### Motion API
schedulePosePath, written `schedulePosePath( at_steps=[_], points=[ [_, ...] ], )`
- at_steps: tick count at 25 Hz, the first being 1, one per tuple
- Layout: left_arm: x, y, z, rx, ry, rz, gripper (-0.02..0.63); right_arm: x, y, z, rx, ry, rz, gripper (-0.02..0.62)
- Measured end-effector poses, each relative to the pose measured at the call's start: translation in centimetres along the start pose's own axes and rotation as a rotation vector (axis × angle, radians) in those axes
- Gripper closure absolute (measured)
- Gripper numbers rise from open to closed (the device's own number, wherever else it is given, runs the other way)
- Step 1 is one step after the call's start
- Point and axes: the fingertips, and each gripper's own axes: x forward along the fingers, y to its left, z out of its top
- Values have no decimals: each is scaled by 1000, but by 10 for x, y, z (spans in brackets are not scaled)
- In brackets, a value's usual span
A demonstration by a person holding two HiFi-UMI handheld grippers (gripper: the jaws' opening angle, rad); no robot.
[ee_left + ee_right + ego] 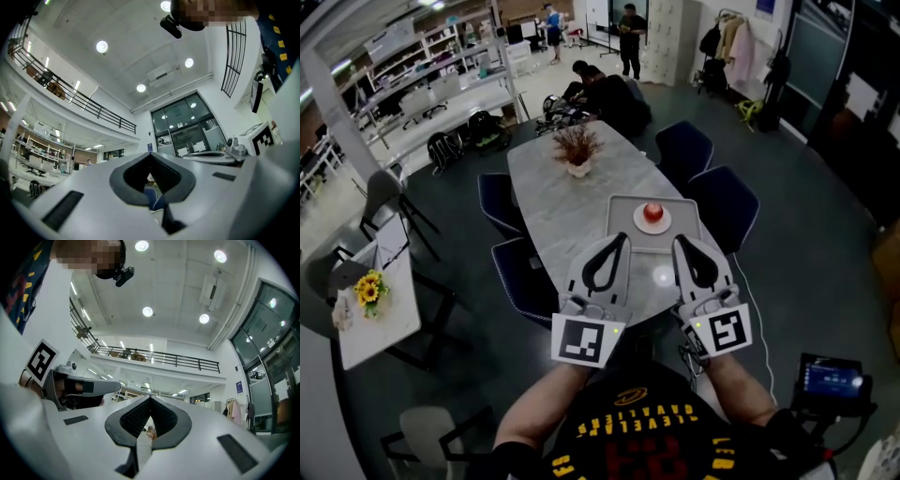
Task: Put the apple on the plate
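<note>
Left tool [621, 239] and right tool [681, 242] are hovering clenched, empty; apple [652, 212], sitting on plate [639, 226], is probably handling firm, smooth, light, so grip across its middle.

The person holds the two grippers side by side in front of the chest, both pointing to the far side and tilted a little upward. The left gripper [621, 240] has its jaws pressed together with nothing between them. The right gripper [681, 243] is the same, jaws meeting at the tips and empty. The left forearm [532, 417] and the right forearm [741, 392] are bare and reach forward.
</note>
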Motion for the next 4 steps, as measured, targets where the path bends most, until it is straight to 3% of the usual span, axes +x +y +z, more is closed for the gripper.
schedulePosePath(
  at_steps=[4],
  points=[
    [13, 2, -7, 13, 6, -10, 604, 5, -8, -7, 5, -5, 0, 589]
  ],
)
